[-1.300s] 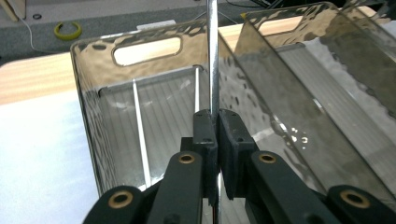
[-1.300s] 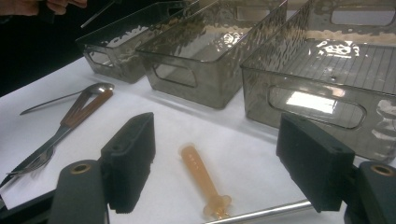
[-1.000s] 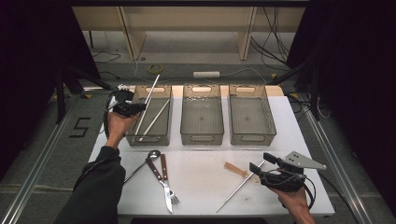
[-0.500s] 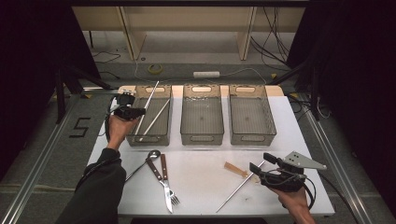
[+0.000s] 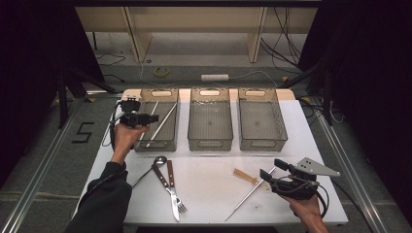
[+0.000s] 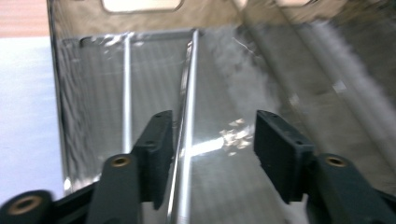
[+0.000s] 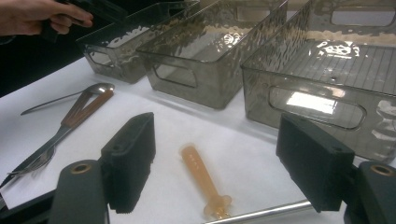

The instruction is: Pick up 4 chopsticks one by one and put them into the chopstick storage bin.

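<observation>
My left gripper (image 5: 141, 118) hovers over the left clear bin (image 5: 156, 144). In the left gripper view, my left gripper (image 6: 212, 119) has just been opening its jaws. A thin metal rod (image 6: 186, 121) lies loose between them on the bin floor, close to the left pad. A second rod (image 6: 127, 93) lies beside it. Near the table's front right, my right gripper (image 5: 271, 168) stands open. Below my right gripper (image 7: 219, 126) a tan plastic piece (image 7: 201, 172) lies on the table. Another metal rod (image 7: 261, 213) touches that piece's near end.
The middle bin (image 5: 209, 144) and right bin (image 5: 262, 144) hold nothing. A spoon (image 5: 158, 161), a knife (image 5: 163, 179) and a fork (image 5: 179, 206) lie at the front left of the white table (image 5: 209, 194). The loose rod (image 5: 248, 196) slants across the front.
The left gripper's jaws have opened. The rod they held, which stuck up past the bin's far rim, now lies down inside the left bin. The right gripper has not moved.
</observation>
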